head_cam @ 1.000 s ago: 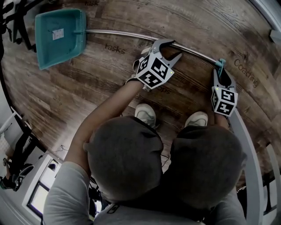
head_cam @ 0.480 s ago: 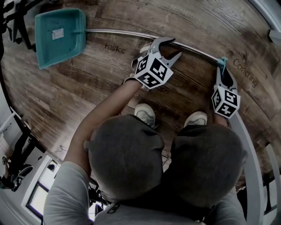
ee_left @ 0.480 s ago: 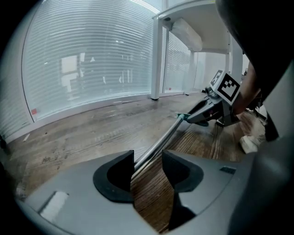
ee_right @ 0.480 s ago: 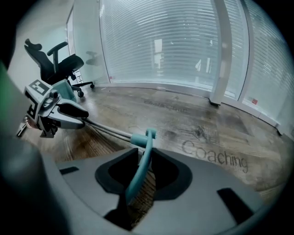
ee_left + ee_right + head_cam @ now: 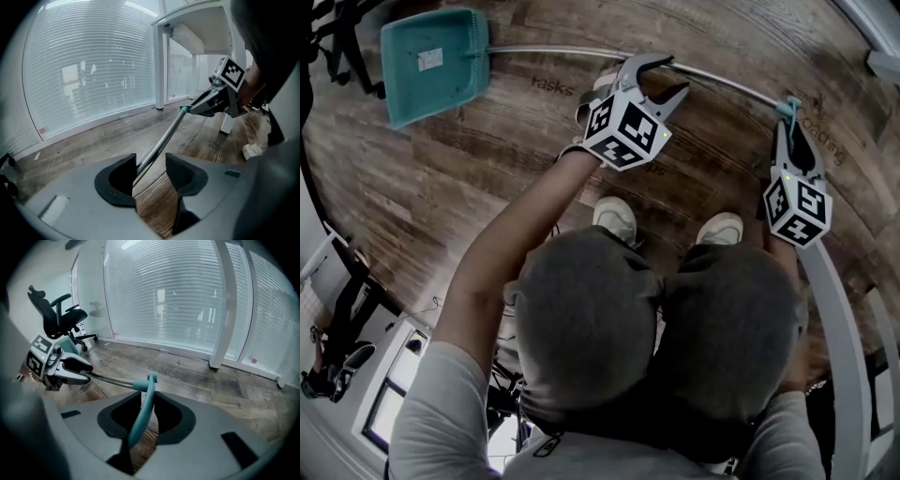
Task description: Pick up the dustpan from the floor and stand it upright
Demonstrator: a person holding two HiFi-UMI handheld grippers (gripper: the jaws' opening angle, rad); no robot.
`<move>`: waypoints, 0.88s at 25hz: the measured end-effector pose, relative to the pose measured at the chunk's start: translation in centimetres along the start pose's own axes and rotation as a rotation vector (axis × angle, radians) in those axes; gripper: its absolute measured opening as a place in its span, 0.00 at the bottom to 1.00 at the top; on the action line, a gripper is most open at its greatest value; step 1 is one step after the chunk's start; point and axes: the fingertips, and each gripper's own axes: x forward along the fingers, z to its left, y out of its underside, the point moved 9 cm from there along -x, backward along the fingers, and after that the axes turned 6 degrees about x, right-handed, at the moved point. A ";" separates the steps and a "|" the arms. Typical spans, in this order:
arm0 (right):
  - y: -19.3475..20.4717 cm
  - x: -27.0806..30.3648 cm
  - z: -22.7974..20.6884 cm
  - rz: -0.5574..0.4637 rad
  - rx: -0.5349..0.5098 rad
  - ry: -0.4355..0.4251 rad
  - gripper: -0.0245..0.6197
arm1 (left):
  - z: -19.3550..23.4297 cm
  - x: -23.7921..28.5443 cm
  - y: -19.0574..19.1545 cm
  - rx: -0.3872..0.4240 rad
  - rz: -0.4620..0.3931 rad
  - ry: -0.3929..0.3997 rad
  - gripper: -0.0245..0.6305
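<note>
Dustpan (image 5: 431, 61) is held by its long handle at two places. Teal hang loop (image 5: 144, 404) at the handle end is pinched between the closed jaws of the right gripper (image 5: 789, 127). The metal shaft (image 5: 161, 140) is cradled in the left gripper (image 5: 675, 75), whose jaws stand wide — shaft laid against one pad, the other pad clear of it. Compared with a second ago, both grippers are seen higher and the shaft is lifted off the wooden floor (image 5: 487, 178). The pan (image 5: 441, 89) has been shifted and tipped slightly and looks to rest on the floor still. Lift judged begun — handle end must be raised much further before upright.
</note>
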 end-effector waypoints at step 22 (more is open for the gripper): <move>-15.7 -18.8 8.7 -0.194 -0.082 0.052 0.16 | 0.8 -14.8 -10.9 -0.020 -0.013 -0.035 0.31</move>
